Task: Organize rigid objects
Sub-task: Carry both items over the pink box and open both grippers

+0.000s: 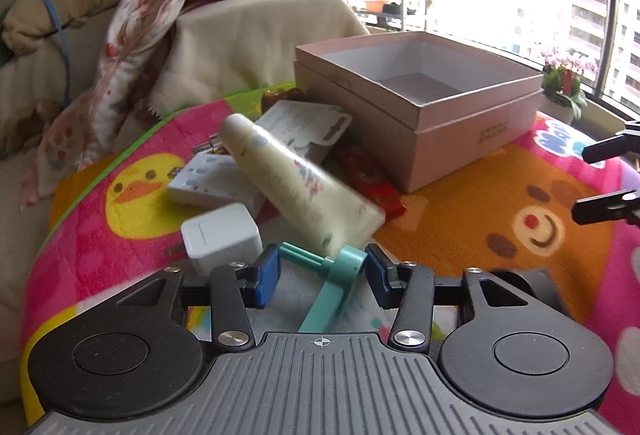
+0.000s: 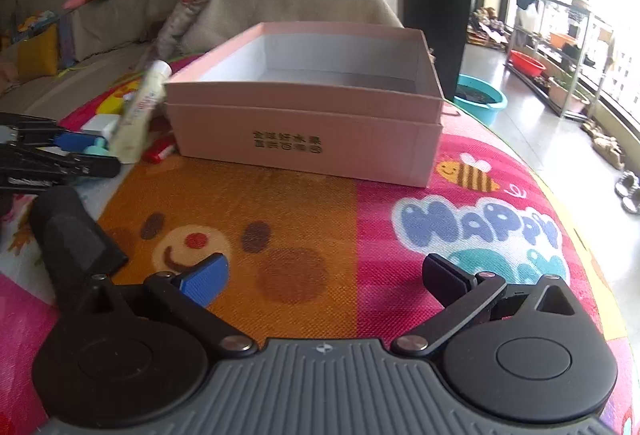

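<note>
**Left gripper closing on a tube squeezer beside an empty box**

The left gripper [image 1: 320, 271] brackets a teal tube squeezer [image 1: 334, 289] clipped to the flat end of a cream tube [image 1: 296, 181]; the fingers [image 1: 267, 273] stand beside the squeezer, contact uncertain, so a grasp cannot be confirmed; the tube leans across white chargers [image 1: 218, 179] and a red wrapper [image 1: 370, 179] on the cartoon mat [image 2: 300, 219]; the step in hand is judged a pick-up; the next move calls for a firm clench, a lift, and carriage over the rim; the pink box [image 2: 304, 123] stands just beside the pile, visibly empty; the right gripper [image 2: 324, 275] hovers released, holding nothing.
</note>
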The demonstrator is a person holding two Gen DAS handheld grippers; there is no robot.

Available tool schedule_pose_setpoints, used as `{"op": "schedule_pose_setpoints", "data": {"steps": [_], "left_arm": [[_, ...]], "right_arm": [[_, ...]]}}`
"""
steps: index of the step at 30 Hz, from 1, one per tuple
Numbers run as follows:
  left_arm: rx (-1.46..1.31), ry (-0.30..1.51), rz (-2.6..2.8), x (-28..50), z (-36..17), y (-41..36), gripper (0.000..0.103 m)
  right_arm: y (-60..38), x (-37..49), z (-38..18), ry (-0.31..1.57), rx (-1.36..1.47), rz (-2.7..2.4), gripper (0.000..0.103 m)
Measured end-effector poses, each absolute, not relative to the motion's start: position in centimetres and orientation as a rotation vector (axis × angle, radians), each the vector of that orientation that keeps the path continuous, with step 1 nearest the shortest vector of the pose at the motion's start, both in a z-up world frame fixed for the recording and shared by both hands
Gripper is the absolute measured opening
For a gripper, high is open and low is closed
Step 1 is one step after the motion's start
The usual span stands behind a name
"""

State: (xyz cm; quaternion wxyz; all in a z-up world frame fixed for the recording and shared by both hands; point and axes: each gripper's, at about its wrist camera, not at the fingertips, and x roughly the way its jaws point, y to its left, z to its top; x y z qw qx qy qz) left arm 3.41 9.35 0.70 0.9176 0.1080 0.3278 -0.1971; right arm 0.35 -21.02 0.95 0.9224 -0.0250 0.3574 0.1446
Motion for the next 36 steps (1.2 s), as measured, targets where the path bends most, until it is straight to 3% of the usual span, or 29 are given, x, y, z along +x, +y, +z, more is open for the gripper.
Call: {"op": "schedule_pose_setpoints", "data": {"steps": [3, 9, 13, 14, 16, 19, 25, 29, 31, 33, 34, 36], "left_arm": [[0.174, 0.672, -0.414, 1.1, 1.1, 10.4, 0.051], [0.112, 0.693, -0.393, -3.5, 1.5, 12.1, 0.051], [0.117, 0.685, -0.373, -5.0, 2.0, 12.7, 0.051], [0.117, 0.685, -0.375, -5.2, 2.1, 12.8, 0.051], [0.124, 0.674, -0.39, -5.7, 2.8, 12.6, 0.05], [0.124, 0.64, -0.429, -6.4, 4.6, 11.4, 0.05], [0.101, 0.469, -0.58, -4.3, 11.3, 7.7, 0.05], [0.081, 0.333, -0.635, 1.1, 16.7, 4.6, 0.051], [0.064, 0.351, -0.637, 5.1, 18.7, 2.7, 0.051], [-0.015, 0.449, -0.61, 9.4, 19.1, 1.6, 0.051], [-0.064, 0.496, -0.592, 11.0, 18.8, 1.5, 0.05], [-0.117, 0.528, -0.58, 12.2, 17.7, 1.8, 0.05]], "right_arm": [[-19.6, -1.8, 2.8, 0.689, -0.026, 0.497, 0.103], [-11.6, -3.7, 3.9, 0.586, -0.275, 0.756, 0.099], [-8.2, -1.3, 2.2, 0.652, -0.346, 0.799, 0.083], [-8.0, -0.8, 2.0, 0.684, -0.338, 0.798, 0.066], [-8.2, -0.2, 2.0, 0.727, -0.322, 0.772, 0.05], [-10.9, -1.5, 3.3, 0.708, -0.311, 0.715, 0.046], [-17.6, -2.0, 8.4, 0.617, -0.219, 0.562, 0.046], [-19.3, 0.9, 12.2, 0.471, -0.214, 0.442, 0.046], [-19.0, 3.5, 13.7, 0.424, -0.222, 0.387, 0.046], [-18.7, 6.1, 14.3, 0.406, -0.209, 0.361, 0.063], [-18.5, 6.9, 14.4, 0.405, -0.204, 0.333, 0.081], [-18.6, 7.0, 13.8, 0.402, -0.192, 0.297, 0.084]]}}
